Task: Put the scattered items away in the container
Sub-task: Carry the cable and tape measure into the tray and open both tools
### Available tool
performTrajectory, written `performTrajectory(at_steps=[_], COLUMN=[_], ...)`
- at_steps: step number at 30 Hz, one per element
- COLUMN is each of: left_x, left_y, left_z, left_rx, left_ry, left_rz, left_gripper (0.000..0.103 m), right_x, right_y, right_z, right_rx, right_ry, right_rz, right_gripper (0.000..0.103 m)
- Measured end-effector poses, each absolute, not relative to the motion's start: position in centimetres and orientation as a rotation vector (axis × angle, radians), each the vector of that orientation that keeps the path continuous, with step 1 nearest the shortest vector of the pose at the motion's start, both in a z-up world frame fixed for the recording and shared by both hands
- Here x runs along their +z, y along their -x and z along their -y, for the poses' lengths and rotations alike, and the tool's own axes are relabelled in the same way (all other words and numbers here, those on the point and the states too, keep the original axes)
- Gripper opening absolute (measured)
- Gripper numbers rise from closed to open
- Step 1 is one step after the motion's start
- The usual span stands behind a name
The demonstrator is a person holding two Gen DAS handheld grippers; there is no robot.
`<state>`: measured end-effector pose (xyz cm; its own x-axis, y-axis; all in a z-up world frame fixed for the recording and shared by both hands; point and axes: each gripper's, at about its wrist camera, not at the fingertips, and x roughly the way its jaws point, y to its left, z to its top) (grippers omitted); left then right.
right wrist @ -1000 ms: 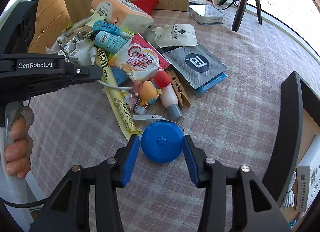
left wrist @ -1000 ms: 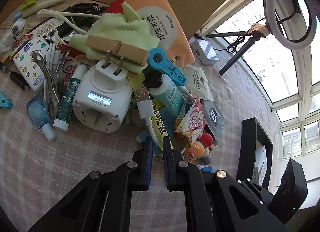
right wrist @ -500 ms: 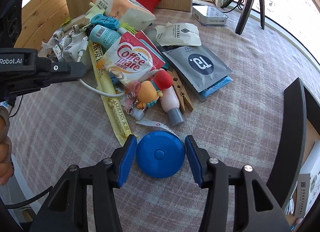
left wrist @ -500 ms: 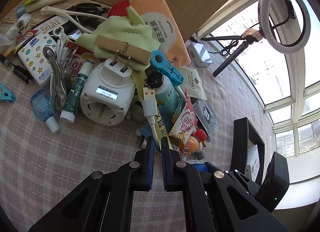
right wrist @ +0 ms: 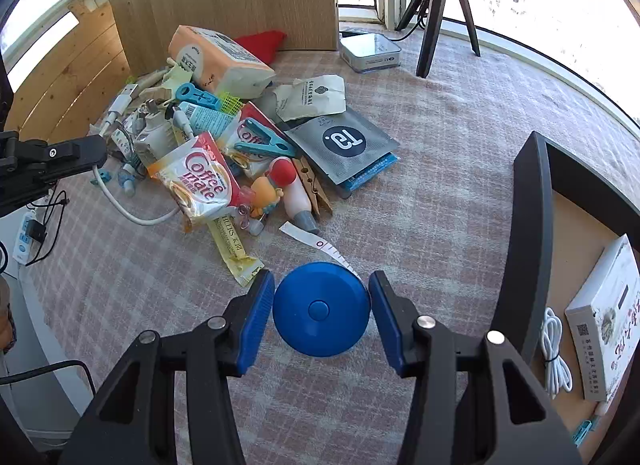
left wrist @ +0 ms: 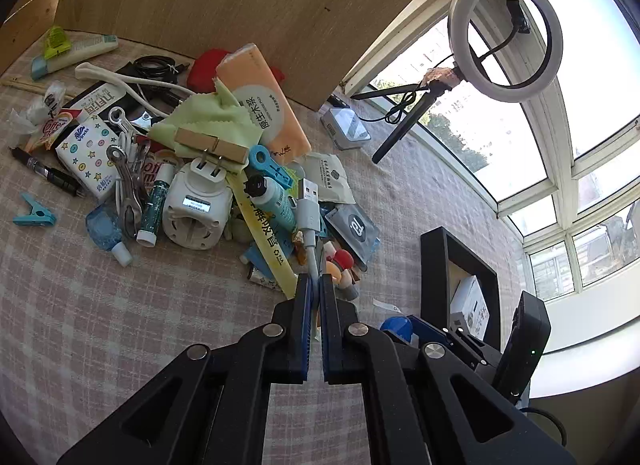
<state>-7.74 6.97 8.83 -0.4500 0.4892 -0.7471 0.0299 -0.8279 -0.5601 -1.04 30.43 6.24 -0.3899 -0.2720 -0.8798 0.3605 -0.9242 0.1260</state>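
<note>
Right wrist view: tape measure (right wrist: 321,309) at 6 o'clock, on cloth (right wrist: 440,201); item pile (right wrist: 240,153) at 10 o'clock behind it; container (right wrist: 536,233) at 3 o'clock, box (right wrist: 604,317) and coiled cable (right wrist: 556,349) inside; tripod (right wrist: 440,5) at 1 o'clock.

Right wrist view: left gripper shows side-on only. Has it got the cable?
Observer: Yes. The left gripper is shut on the white USB cable; the plug sticks up beyond the fingertips.
Operator: What tops that tripod?
Observer: A ring light.
Operator: Anything else I'm missing?
Observer: A star-print tissue pack on the pile's far side, with a black pen beside it.
</note>
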Motion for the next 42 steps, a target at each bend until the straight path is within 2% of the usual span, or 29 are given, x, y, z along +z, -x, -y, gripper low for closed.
performTrajectory(at_steps=[12, 26, 36, 37, 38, 39, 40, 42], left_x=[12.2, 11.9, 11.3, 11.2, 11.1, 10.9, 10.9, 11.0], left_y=[8.2, 6.5, 2.4, 2.0, 1.8, 1.6, 1.5, 1.4], left_z=[-14.7, -30.1, -37.6, -38.2, -38.7, -39.0, -38.9, -38.5], left_rx=[2.223, 1.915, 1.709, 1.701, 1.711, 1.723, 1.732, 1.769], left_ry=[1.375, 1.362, 1.376, 1.38, 1.391, 1.397, 1.389, 1.373], left_rz=[0.571, 0.24, 0.123, 0.1, 0.069, 0.049, 0.048, 0.039], left_gripper=[0.003, 0.003, 0.003, 0.005, 0.02, 0.041, 0.046, 0.046], right_x=[10.7, 12.4, 12.7, 12.6, 12.5, 12.5, 12.6, 12.9], right_y=[1.2, -4.7, -9.2, -9.4, -9.5, -9.6, -9.6, -9.5], right_z=[-37.4, -50.8, -58.8, -59.1, -59.2, -59.2, -59.1, -58.6], right_rx=[-2.541, -2.875, -3.051, -3.05, -3.042, -3.042, -3.049, -3.052], right_ry=[-1.424, -1.541, -1.662, -1.673, -1.686, -1.693, -1.682, -1.65], right_rz=[0.048, 0.26, 0.398, 0.394, 0.385, 0.376, 0.366, 0.341], right_gripper=[0.048, 0.048, 0.048, 0.049, 0.05, 0.055, 0.056, 0.056])
